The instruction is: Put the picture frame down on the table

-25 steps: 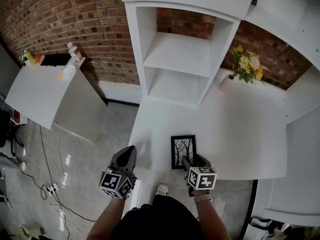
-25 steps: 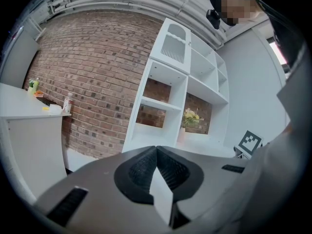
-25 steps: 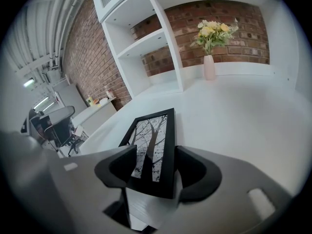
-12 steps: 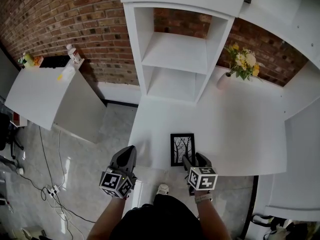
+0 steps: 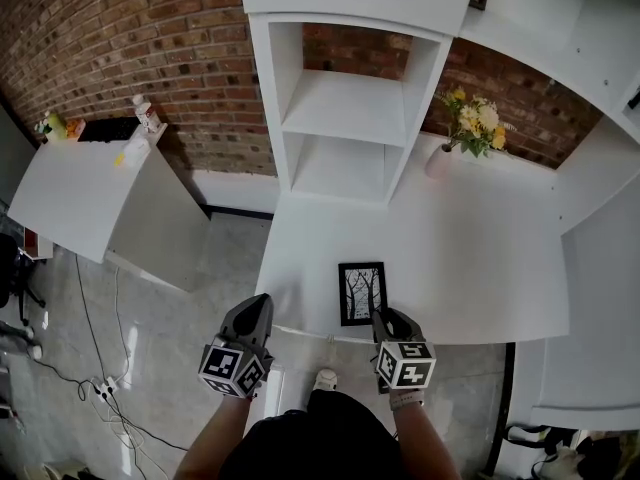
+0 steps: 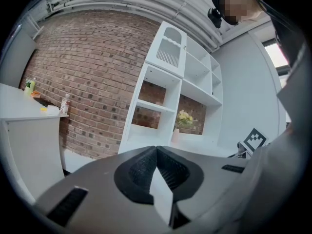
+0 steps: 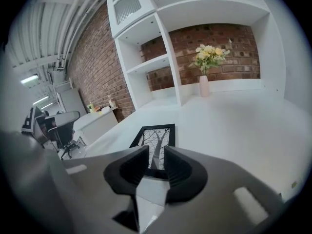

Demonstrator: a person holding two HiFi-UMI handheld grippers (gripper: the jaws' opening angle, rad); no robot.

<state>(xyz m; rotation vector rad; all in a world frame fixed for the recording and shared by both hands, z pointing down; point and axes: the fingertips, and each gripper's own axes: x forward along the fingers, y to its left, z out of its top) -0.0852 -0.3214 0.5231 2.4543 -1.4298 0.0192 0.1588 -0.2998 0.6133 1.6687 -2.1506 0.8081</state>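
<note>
Brick wall ran far beyond the right claw, white shelves straight ahead of it, flowers ahead-right, grey floor and a white desk off left.

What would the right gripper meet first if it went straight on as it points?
Probably the picture frame, lying flat on the table just ahead of the right gripper, jaws apart.

My right gripper has its jaws a little apart, with nothing clamped between them. Through the gap I see the near edge of the picture frame, which lies flat on the white table. Far off, a vase of flowers stands by the brick wall.
</note>
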